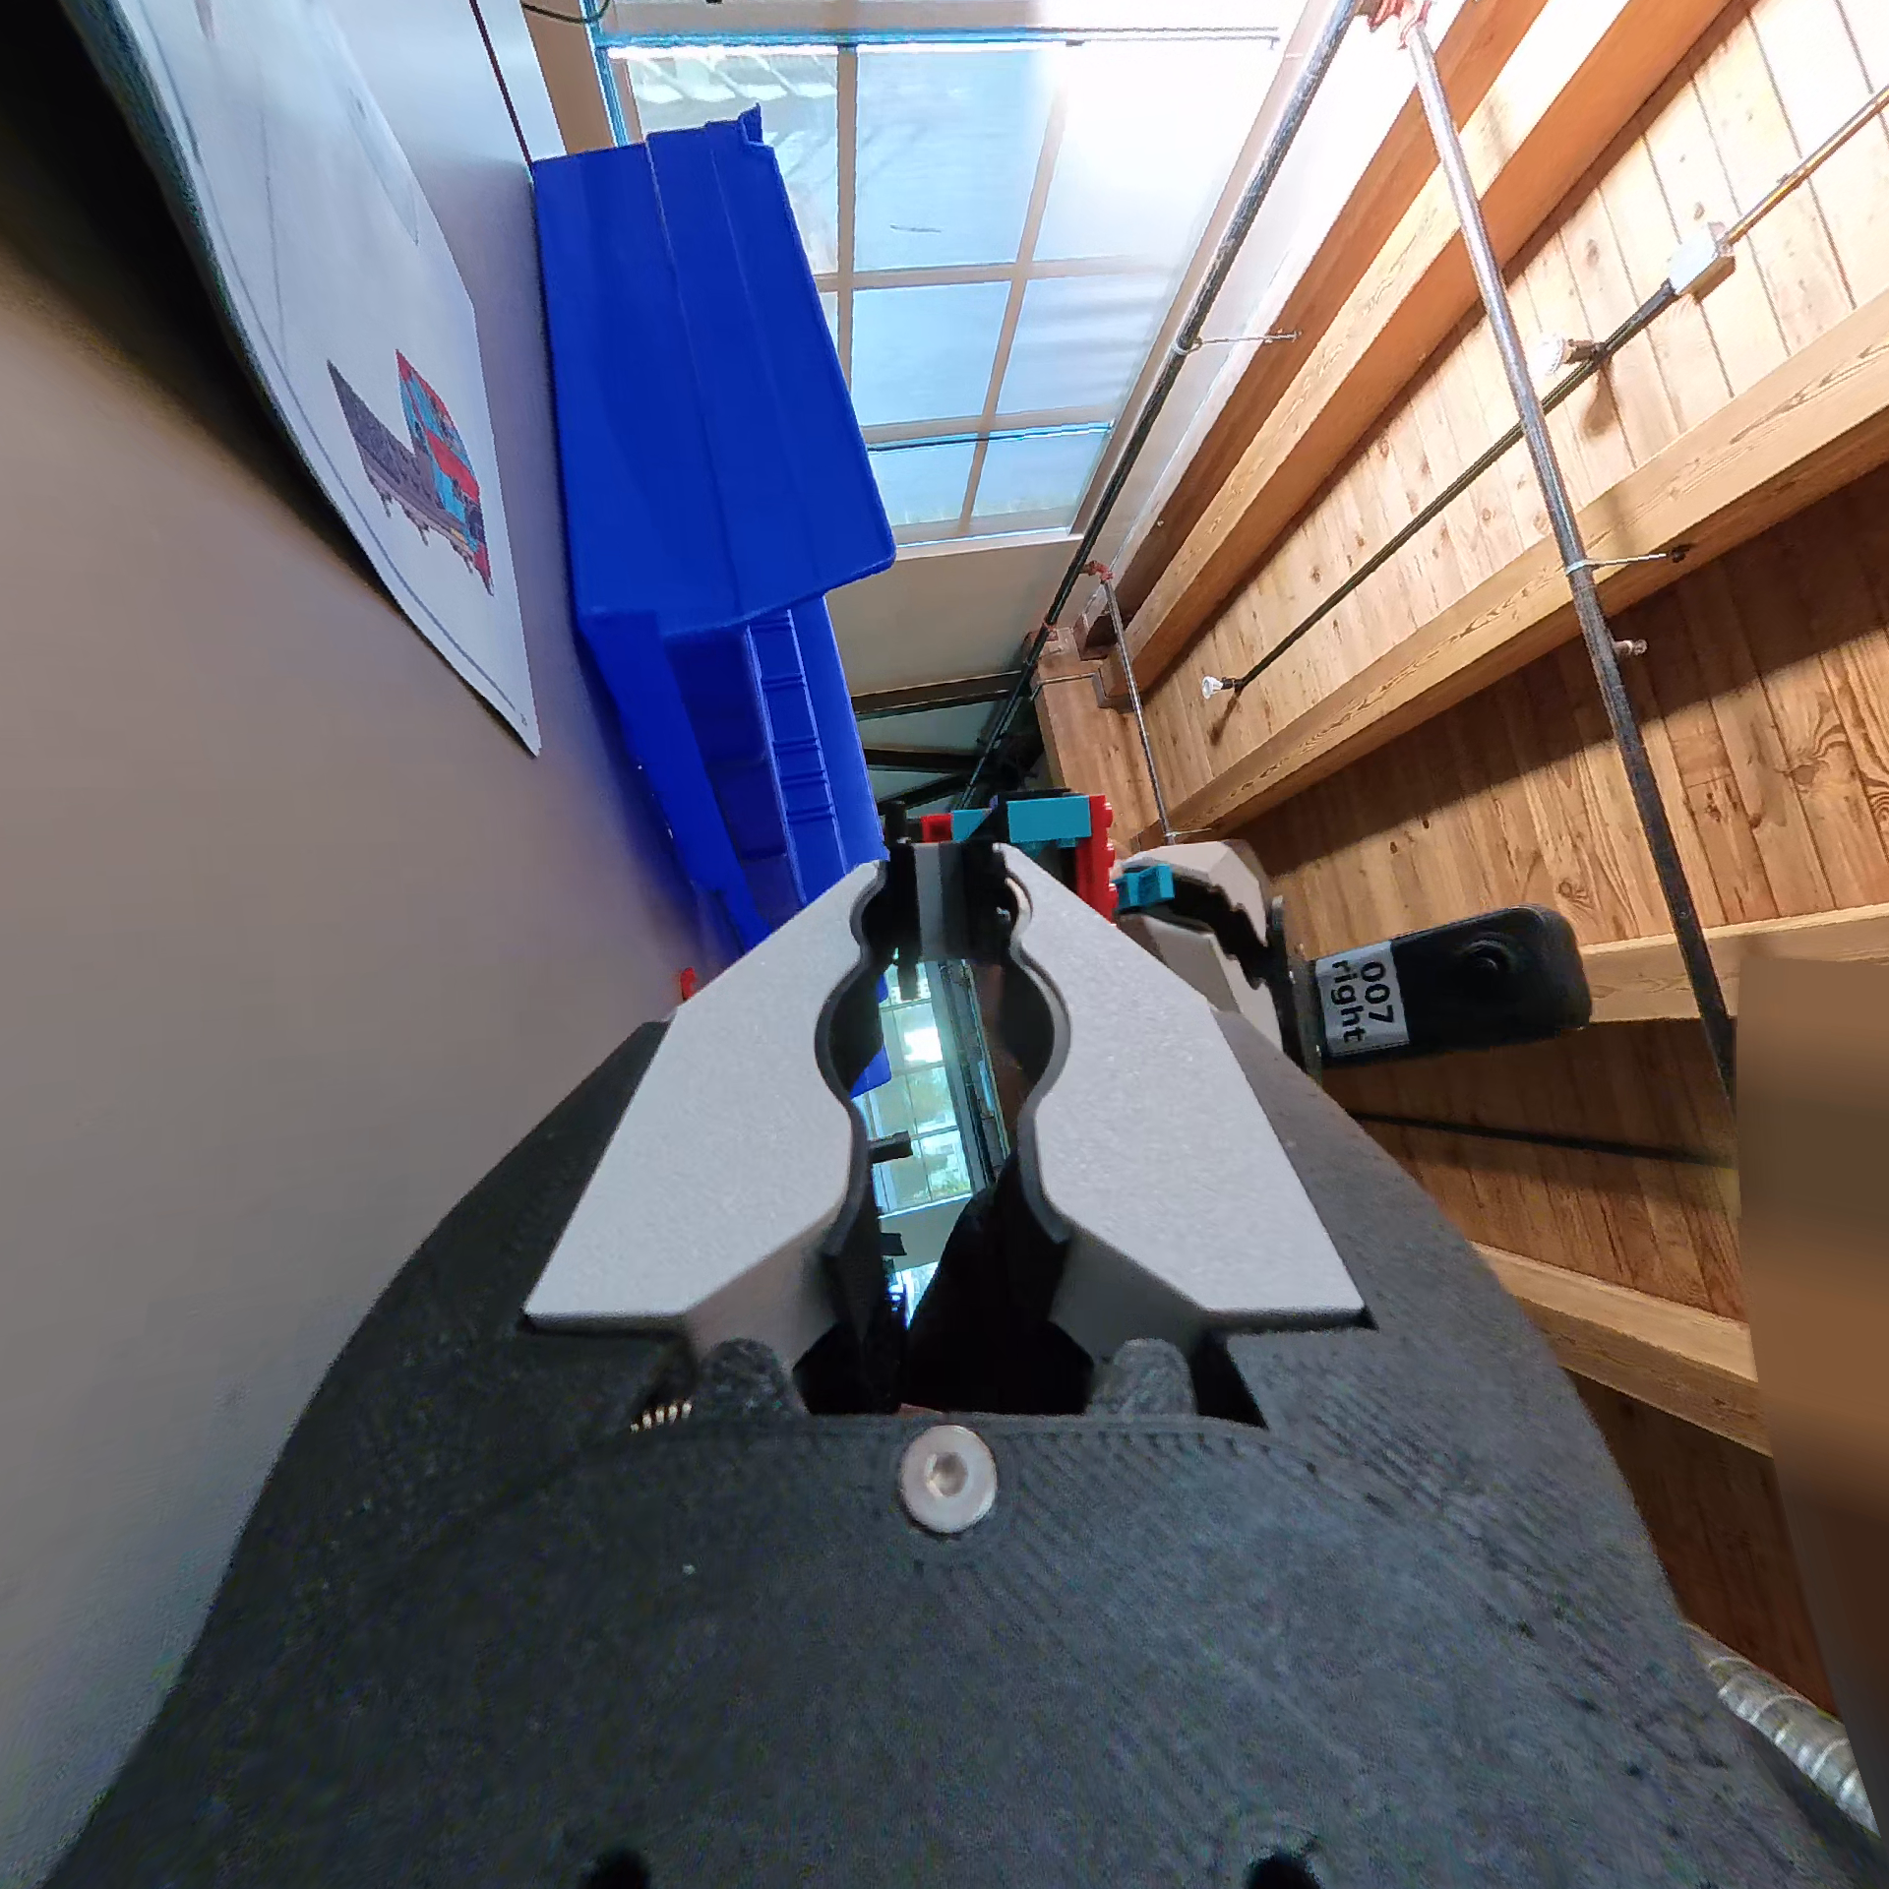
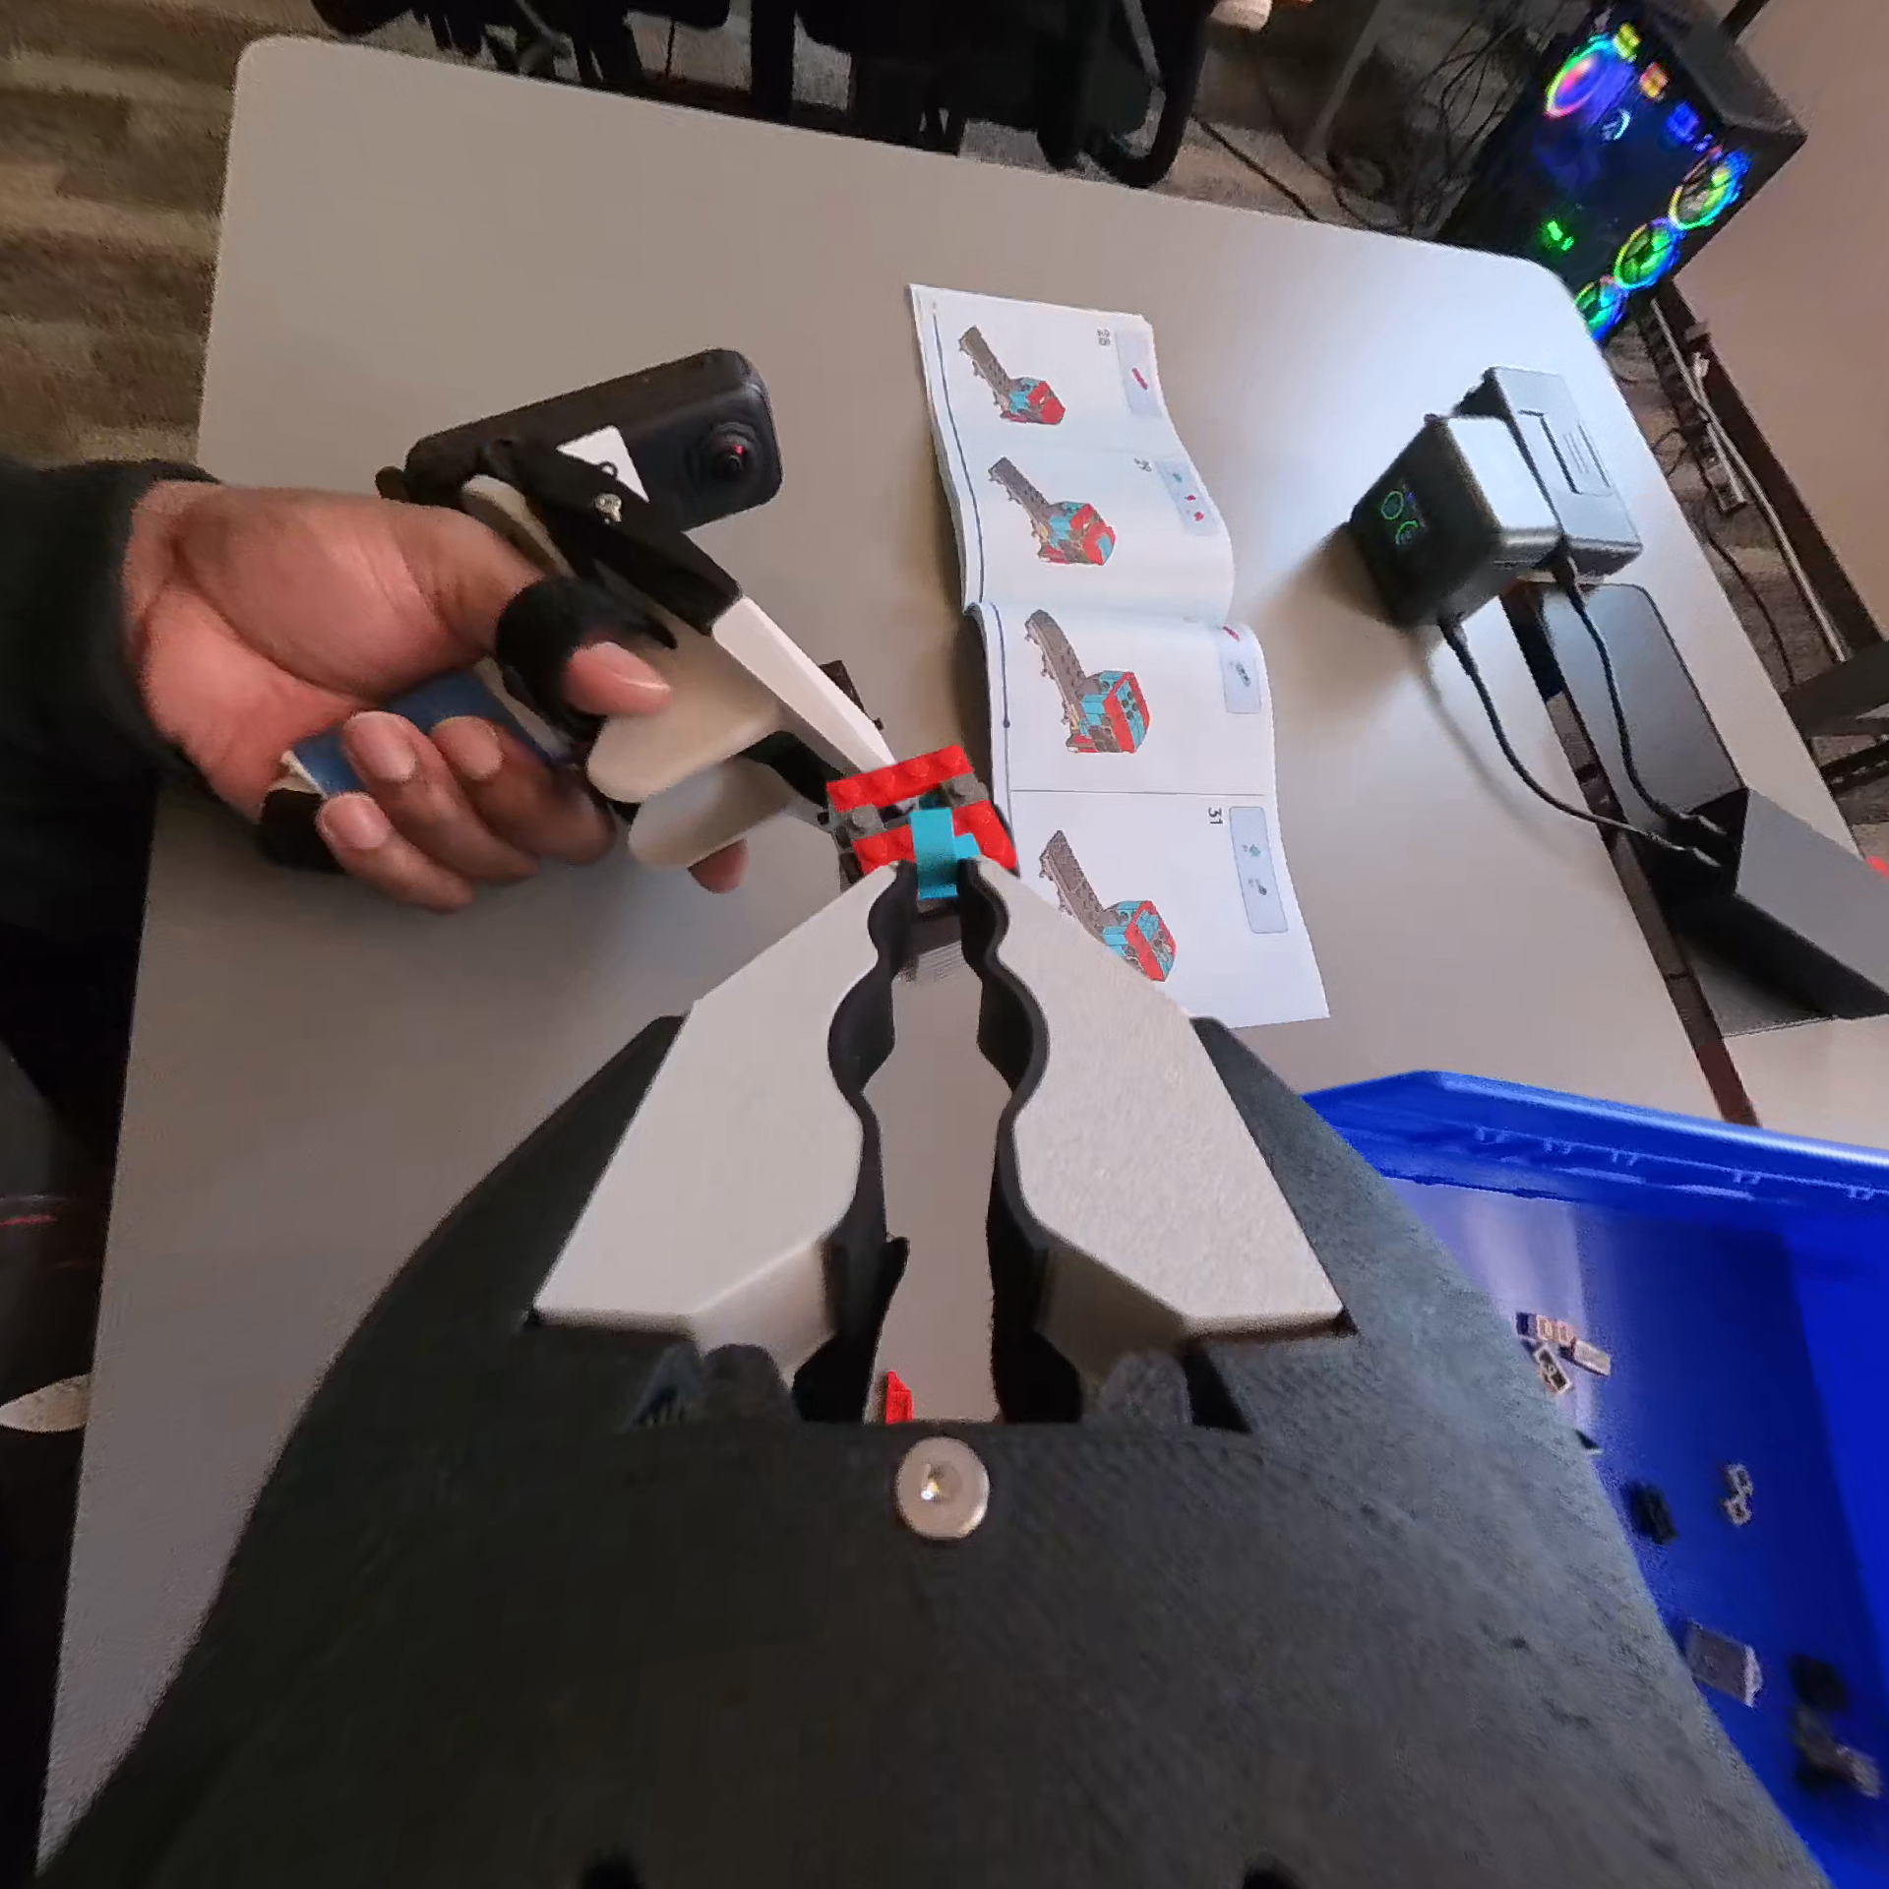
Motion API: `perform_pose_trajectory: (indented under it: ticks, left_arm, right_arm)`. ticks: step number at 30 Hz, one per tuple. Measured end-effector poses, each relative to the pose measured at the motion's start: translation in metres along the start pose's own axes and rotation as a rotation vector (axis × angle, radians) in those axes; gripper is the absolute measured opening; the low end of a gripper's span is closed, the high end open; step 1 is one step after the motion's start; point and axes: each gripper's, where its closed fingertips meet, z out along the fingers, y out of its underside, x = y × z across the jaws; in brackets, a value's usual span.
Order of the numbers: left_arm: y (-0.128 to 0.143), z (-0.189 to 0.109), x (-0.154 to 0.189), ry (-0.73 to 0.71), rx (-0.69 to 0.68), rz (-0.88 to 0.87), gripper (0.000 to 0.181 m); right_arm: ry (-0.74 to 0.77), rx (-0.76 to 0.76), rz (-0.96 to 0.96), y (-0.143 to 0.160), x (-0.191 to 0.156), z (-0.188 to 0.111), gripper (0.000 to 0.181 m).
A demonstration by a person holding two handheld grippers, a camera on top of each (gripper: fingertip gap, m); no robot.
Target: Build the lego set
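Left tongs clamped on the red-and-grey lego model, held in the air above the grey table. Right tongs pinched on a small teal brick, pressed against the model's side. Open instruction booklet just beyond; blue bin at right.

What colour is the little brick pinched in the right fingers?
Turquoise blue brick, pinched against the red and grey model. It shows best in the right wrist view.
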Motion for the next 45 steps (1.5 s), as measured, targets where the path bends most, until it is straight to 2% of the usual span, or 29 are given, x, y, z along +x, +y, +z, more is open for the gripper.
perform_pose_trajectory:
  ticks: [9, 38, 42, 45]
  left_arm:
    - [-0.002, -0.001, 0.001, 0.011, 0.004, -0.014, 0.017]
    - [-0.002, -0.001, 0.002, 0.029, 0.011, -0.039, 0.017]
    - [-0.003, -0.002, 0.003, 0.043, 0.020, -0.054, 0.016]
    - [-0.005, -0.002, 0.004, 0.052, 0.026, -0.059, 0.016]
  right_arm:
    - [0.017, -0.064, -0.045, 0.006, 0.001, 0.006, 0.009]
    - [0.021, -0.020, 0.033, 0.008, 0.003, 0.005, 0.019]
    - [0.021, 0.033, 0.179, 0.009, 0.007, -0.002, 0.029]
    - [-0.016, 0.147, 0.493, 0.010, 0.009, -0.008, 0.043]
